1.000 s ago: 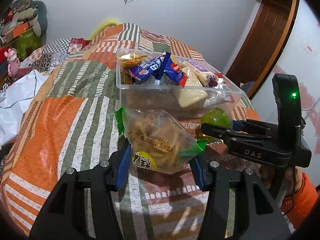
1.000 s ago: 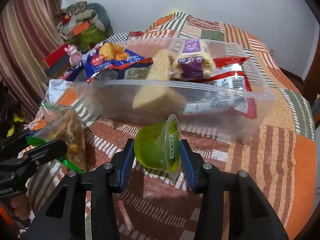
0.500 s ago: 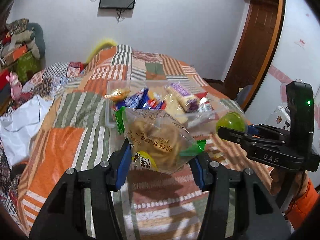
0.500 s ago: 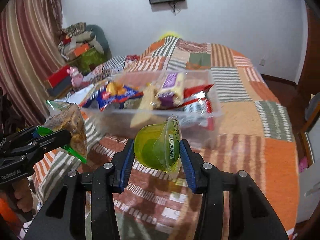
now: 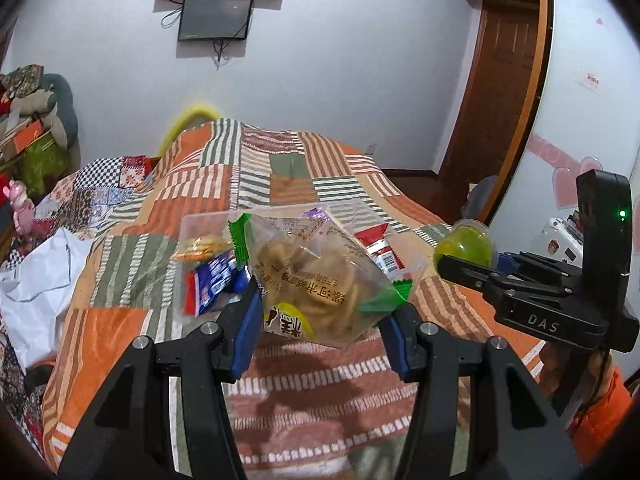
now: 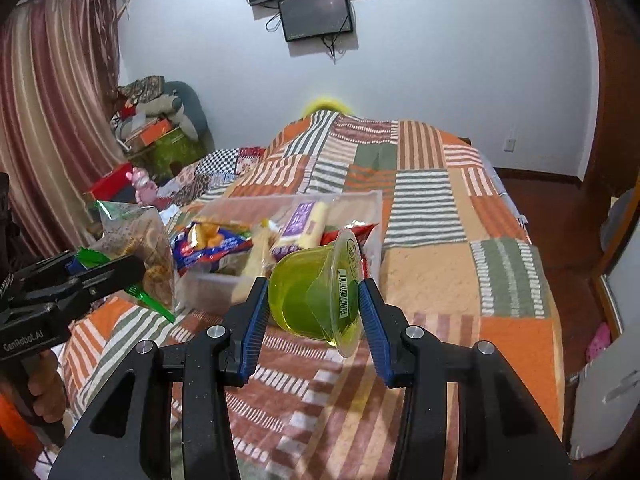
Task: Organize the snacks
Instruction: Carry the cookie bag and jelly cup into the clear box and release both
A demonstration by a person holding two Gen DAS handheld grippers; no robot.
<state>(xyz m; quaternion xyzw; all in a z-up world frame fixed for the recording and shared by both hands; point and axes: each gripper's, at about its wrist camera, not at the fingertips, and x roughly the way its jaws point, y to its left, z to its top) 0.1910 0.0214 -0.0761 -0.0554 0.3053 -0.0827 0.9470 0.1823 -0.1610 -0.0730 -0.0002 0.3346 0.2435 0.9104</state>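
My left gripper (image 5: pixel 322 320) is shut on a clear bag of biscuits (image 5: pixel 320 276) with green sealed ends, held in the air above the bed. My right gripper (image 6: pixel 314 312) is shut on a green jelly cup (image 6: pixel 312 300) lying on its side between the blue pads. Beyond both stands a clear plastic box (image 6: pixel 372 208) on the patchwork quilt, filled with several snack packets, among them a blue one (image 6: pixel 208 246) and a purple-labelled roll (image 6: pixel 304 224). In the left wrist view the right gripper (image 5: pixel 460 258) with the jelly cup (image 5: pixel 466 242) is at the right; in the right wrist view the biscuit bag (image 6: pixel 140 248) is at the left.
The patchwork quilt (image 6: pixel 432 264) covers the whole bed. A white cloth (image 5: pixel 36 276) lies at the bed's left edge. Piled bags and boxes (image 6: pixel 156 128) stand by the curtain. A screen (image 6: pixel 316 16) hangs on the far wall; a wooden door (image 5: pixel 496 100) is at the right.
Both grippers have risen and drawn back from the box with their snacks still held. The box now looks smaller and lower in both views, and more of the wall shows.
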